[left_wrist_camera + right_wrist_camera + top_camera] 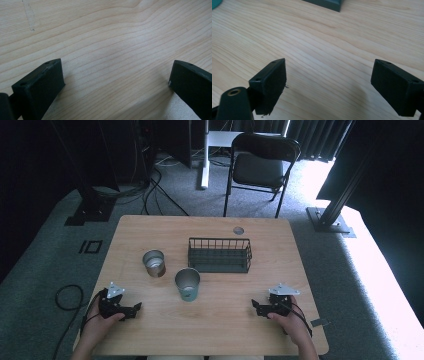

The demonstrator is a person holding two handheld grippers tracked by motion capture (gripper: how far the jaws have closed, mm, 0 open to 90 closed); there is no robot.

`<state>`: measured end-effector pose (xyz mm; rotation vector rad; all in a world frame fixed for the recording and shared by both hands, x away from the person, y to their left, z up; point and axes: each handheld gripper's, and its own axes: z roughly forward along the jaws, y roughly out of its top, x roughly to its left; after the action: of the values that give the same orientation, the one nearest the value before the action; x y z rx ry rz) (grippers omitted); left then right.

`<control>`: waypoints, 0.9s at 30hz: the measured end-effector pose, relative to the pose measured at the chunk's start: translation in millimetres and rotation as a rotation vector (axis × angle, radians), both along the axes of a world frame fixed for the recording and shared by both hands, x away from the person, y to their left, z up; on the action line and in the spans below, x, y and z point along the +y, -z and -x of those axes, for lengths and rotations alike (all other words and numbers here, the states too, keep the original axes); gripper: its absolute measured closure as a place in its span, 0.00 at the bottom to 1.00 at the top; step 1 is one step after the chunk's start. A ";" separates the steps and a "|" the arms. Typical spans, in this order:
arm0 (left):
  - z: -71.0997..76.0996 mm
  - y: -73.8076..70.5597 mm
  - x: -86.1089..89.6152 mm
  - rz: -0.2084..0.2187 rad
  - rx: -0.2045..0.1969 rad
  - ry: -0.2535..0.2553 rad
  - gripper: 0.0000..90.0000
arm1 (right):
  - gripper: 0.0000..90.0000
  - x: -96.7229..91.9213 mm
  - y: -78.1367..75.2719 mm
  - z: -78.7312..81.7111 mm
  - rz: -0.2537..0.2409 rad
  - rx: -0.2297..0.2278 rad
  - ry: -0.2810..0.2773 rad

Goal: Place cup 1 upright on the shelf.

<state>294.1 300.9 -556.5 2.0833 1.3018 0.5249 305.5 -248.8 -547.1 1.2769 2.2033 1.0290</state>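
Observation:
On the wooden table [210,330] a shiny steel cup [154,263] stands left of centre. A teal cup [187,284] stands upright just right of it and nearer me. Behind them sits a dark wire basket [220,255]. My left gripper [134,309] rests at the near left, jaws pointing right, about a hand's width from the teal cup. My right gripper [257,307] rests at the near right, jaws pointing left. In the left gripper view the left gripper [116,77] is open over bare wood. The right gripper [328,77] is open too, with a basket corner [324,3] and the teal cup's edge [215,3] far ahead.
A round cable hole [238,230] is set near the table's far edge. Beyond the table stand a black folding chair [262,162] and a white desk leg [204,155]. Cables [155,195] lie on the grey carpet, and a metal post base [330,217] sits at the right.

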 end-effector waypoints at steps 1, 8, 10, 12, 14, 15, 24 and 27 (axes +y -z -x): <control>0.0 0.0 0.0 0.000 0.000 0.000 0.00 | 0.14 1.9 -0.5 -0.1 0.001 -0.003 -0.008; 0.0 0.0 0.0 0.000 0.000 0.000 0.00 | 0.14 15.6 -3.4 -3.3 -0.011 -0.026 -0.020; 0.0 0.0 0.0 0.000 0.000 0.000 0.00 | 0.14 20.2 -3.8 -4.3 -0.014 -0.029 -0.032; 0.0 0.0 0.0 0.000 0.000 0.000 0.00 | 0.14 25.1 -4.0 -5.1 -0.019 -0.028 -0.044; 0.0 0.0 0.0 0.000 0.000 0.000 0.00 | 0.14 30.3 -4.1 -5.8 -0.015 -0.028 -0.059; 0.0 0.0 0.0 0.000 0.000 0.000 0.00 | 0.14 32.9 -4.1 -6.4 -0.016 -0.028 -0.067; 0.0 0.0 0.0 0.000 0.000 0.000 0.00 | 0.14 59.8 -4.8 -11.2 -0.025 -0.030 -0.127; 0.0 0.0 0.0 0.000 0.000 0.001 0.00 | 0.14 65.5 -4.3 -12.0 -0.024 -0.029 -0.138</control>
<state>294.1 300.9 -556.5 2.0839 1.3012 0.5248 317.6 -183.2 -542.8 1.1254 2.2906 1.1206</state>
